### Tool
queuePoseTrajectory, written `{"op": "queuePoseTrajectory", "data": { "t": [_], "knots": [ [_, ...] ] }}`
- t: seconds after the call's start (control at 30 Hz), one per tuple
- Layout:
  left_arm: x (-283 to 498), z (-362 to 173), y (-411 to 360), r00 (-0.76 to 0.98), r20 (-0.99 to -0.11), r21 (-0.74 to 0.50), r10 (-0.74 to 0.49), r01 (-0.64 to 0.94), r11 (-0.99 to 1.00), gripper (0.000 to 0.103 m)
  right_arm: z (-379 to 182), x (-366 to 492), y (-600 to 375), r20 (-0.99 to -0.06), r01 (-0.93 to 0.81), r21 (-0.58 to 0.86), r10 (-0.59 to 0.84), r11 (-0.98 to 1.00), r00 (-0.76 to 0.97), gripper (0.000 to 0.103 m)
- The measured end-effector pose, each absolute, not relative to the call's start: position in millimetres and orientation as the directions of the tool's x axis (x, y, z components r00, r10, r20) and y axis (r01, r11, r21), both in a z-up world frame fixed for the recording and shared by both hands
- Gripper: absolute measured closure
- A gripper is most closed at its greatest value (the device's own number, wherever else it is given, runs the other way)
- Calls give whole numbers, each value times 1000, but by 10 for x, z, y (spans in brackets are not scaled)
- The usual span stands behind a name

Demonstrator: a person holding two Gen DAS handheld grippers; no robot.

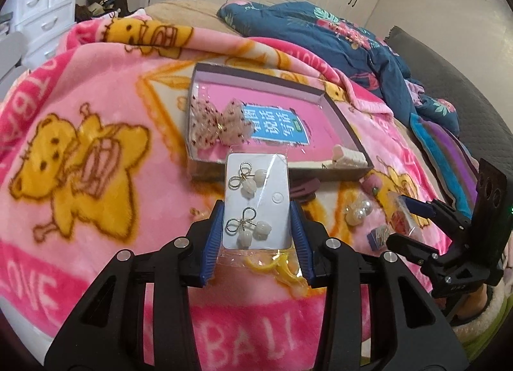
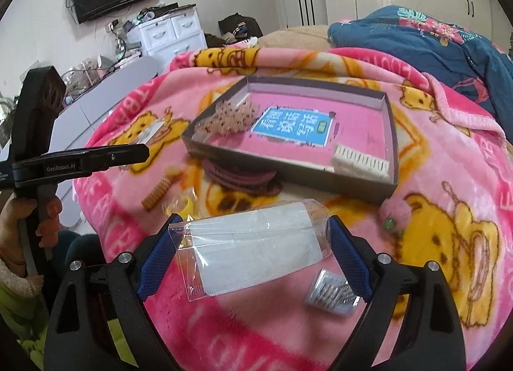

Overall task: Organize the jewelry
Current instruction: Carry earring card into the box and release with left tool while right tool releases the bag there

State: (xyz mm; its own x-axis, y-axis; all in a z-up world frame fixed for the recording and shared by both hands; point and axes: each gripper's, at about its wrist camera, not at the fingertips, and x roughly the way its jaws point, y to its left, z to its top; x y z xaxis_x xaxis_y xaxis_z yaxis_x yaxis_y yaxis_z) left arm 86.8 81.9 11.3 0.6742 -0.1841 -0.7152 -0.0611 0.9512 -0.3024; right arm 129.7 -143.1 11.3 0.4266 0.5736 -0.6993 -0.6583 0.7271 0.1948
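Observation:
My left gripper (image 1: 256, 210) is shut on a white earring card (image 1: 256, 201) in a clear sleeve that carries two bow-shaped earrings, and it holds the card above the pink blanket. In the right wrist view that gripper (image 2: 146, 146) reaches in from the left. My right gripper (image 2: 253, 223) stands wide, and its blue pads (image 2: 160, 252) press on the ends of a plain white card packet (image 2: 253, 252), lifted off the blanket. A shallow grey box (image 1: 346, 127) (image 2: 288, 175) lies ahead. In it are a dotted pink bow (image 1: 218, 124) (image 2: 227, 117) and a white hair claw (image 1: 349, 156) (image 2: 362, 162).
On the bear blanket (image 1: 80, 146) lie a maroon hair clip (image 2: 240, 175), a pink pompom (image 2: 396, 214), pearl beads (image 1: 357, 210), a yellow ring in a bag (image 1: 275, 266), a silver packet (image 2: 333, 294) and a gold comb clip (image 2: 158, 193). A blue quilt (image 1: 320, 34) lies behind. A hand (image 2: 41, 210) grips the left handle.

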Motion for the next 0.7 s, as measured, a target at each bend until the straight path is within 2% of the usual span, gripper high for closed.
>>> {"op": "queuePoseTrajectory", "data": {
  "t": [0.7],
  "knots": [
    [1280, 307, 943, 709, -687, -281, -157, -61, 958, 71, 386, 1845, -1369, -638, -628, 192, 582, 754, 504, 14]
  ]
}}
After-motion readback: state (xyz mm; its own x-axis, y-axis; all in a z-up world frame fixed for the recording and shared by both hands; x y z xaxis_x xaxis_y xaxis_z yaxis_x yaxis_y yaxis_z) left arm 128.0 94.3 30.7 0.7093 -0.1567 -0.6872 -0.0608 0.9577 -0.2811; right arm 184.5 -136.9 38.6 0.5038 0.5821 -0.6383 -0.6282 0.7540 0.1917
